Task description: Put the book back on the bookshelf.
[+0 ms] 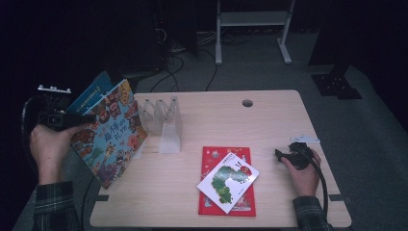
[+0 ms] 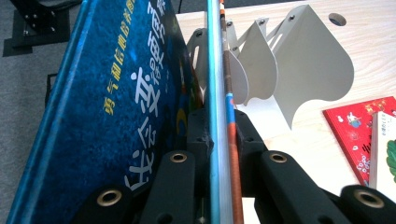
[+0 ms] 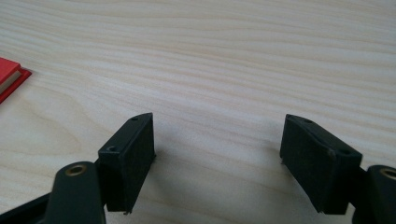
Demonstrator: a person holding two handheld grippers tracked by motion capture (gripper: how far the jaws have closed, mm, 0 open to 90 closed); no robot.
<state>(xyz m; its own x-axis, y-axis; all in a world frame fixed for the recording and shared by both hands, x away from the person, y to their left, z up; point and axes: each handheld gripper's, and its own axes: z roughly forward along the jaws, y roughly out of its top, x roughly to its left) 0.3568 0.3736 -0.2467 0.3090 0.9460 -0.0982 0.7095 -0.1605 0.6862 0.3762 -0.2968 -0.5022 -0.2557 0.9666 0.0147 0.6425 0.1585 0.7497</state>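
Left gripper [image 1: 72, 119] clamps the colourful book [image 1: 109, 132] near the rack [image 1: 163, 122], right gripper [image 3: 217, 156] gapes empty; book's corner could perhaps snag a divider.

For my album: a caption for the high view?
Left gripper holds a picture book beside the rack.

A white caterpillar book [image 1: 228, 181] lies askew atop a red book [image 1: 211, 159].
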